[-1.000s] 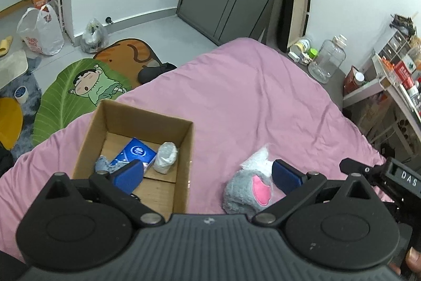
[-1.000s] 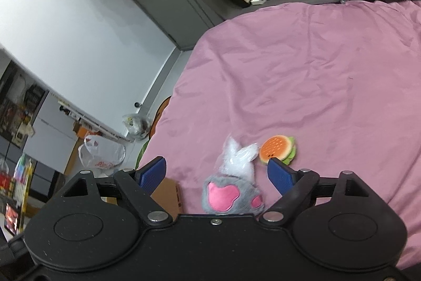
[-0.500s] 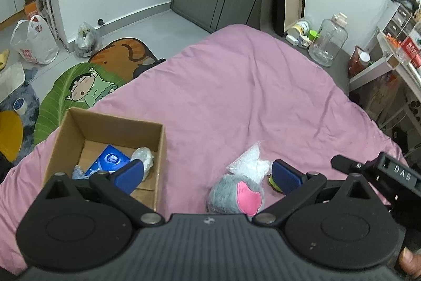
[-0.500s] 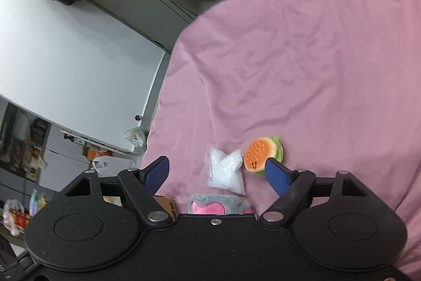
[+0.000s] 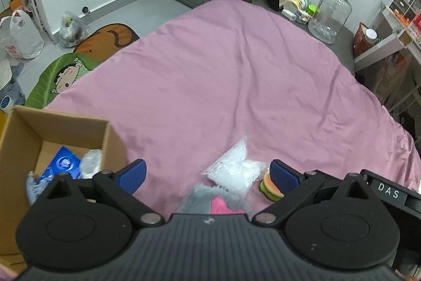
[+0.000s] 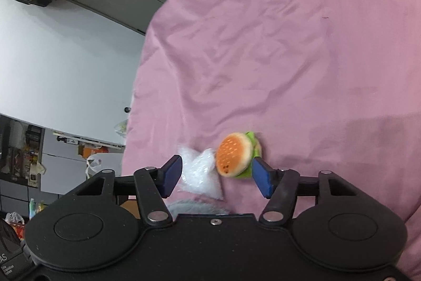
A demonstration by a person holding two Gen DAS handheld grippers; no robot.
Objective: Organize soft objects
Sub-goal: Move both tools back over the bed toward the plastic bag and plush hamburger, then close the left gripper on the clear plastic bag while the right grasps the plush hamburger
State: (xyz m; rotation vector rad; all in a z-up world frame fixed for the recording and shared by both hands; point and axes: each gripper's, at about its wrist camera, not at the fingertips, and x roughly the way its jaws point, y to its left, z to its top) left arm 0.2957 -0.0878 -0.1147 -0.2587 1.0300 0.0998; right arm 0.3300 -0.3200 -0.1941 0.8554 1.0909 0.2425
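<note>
Since a second ago my right gripper (image 6: pixel 216 175) has dropped toward the burger toy (image 6: pixel 234 157) and white bag (image 6: pixel 200 175), jaws just closing, both between them, not gripped. Left gripper (image 5: pixel 208 173) released, angled down. Grey plush (image 5: pixel 208 202) mostly hidden. Cardboard box (image 5: pixel 23 128) at the bed's (image 5: pixel 236 75) left edge.

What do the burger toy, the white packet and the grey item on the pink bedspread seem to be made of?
Burger toy: apparently soft plush or foam; matte bun with printed seeds, green felt-like edge.
White packet: thin clear plastic film, crinkled and glossy, holding a white filling that cannot be identified.
Grey item: fluffy synthetic fur, with a smooth pink patch.
</note>
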